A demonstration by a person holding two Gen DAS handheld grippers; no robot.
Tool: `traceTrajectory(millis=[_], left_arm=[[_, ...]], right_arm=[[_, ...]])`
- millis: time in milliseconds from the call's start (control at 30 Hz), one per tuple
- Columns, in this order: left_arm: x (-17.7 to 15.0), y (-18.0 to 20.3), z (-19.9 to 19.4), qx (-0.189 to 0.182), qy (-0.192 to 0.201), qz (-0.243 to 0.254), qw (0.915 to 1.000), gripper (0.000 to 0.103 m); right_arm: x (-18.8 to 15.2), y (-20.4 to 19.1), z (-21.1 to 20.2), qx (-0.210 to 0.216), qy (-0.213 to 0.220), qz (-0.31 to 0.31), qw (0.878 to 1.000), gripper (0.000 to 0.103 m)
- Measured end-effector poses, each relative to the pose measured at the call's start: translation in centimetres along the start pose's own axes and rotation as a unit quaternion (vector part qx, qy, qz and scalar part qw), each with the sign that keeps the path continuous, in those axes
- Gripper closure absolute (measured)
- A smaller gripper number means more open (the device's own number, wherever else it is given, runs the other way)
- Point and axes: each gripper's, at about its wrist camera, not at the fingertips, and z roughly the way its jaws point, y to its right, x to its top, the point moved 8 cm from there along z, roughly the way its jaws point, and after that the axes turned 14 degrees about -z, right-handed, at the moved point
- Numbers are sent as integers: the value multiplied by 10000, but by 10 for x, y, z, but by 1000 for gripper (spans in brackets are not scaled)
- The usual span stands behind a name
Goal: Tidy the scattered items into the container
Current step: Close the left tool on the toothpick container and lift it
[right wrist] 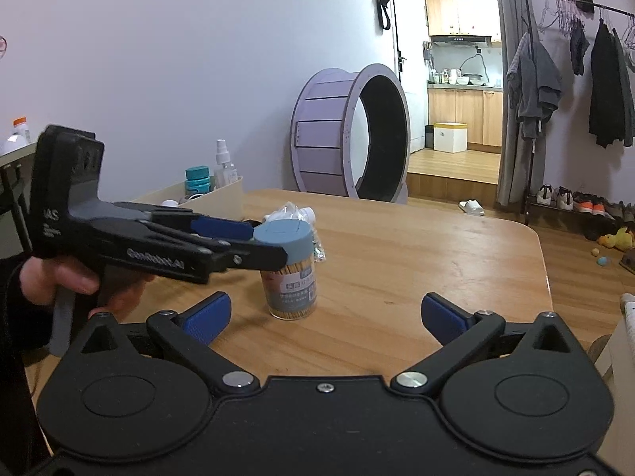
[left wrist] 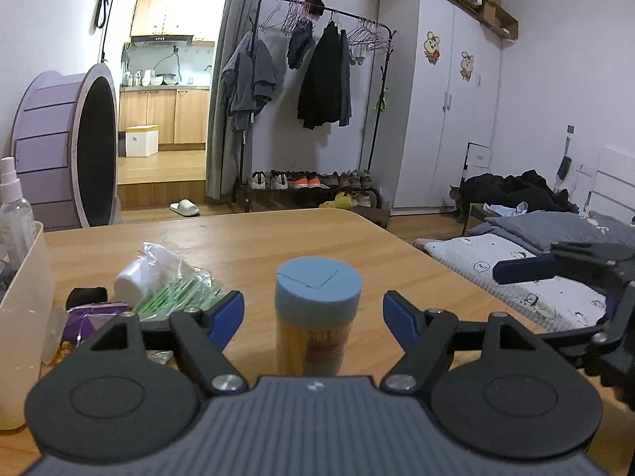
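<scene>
So, quick rundown:
Table (left wrist: 278,238): wooden, sitting near a purple wheel (right wrist: 349,131) and clothes rack (left wrist: 317,91).
Jar (left wrist: 317,309): standing upright between the left tongs (left wrist: 313,313), pads spread, not touching.
Right tongs (right wrist: 325,317): gaping wide, empty.
Bin (left wrist: 24,317): sitting at the table's left.

The wooden counter (right wrist: 416,246) carries 1 upright toothpick jar (right wrist: 291,277), 1 cream container (right wrist: 222,198) and 1 plastic bag of green swabs (left wrist: 174,281).

Lilac walls (right wrist: 198,59), white wardrobe (left wrist: 436,111), clothes rack (left wrist: 317,91), wood floor (right wrist: 452,166).
</scene>
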Motion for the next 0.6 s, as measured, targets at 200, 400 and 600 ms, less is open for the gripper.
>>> traceTrajectory(millis=[200,400,600], left_arm=[[0,3,4,35,153,41,9999,50],[3,4,2,65,217,48,9997,55],[21,-9,-19,97,484,-97,9987,55]], right_arm=[[-1,3,-3,-64,6,-11,10000,0],[-2,1,-3,-50,-6,-40,10000,0],[4,-1,-1,-31,128,54,9999,0]])
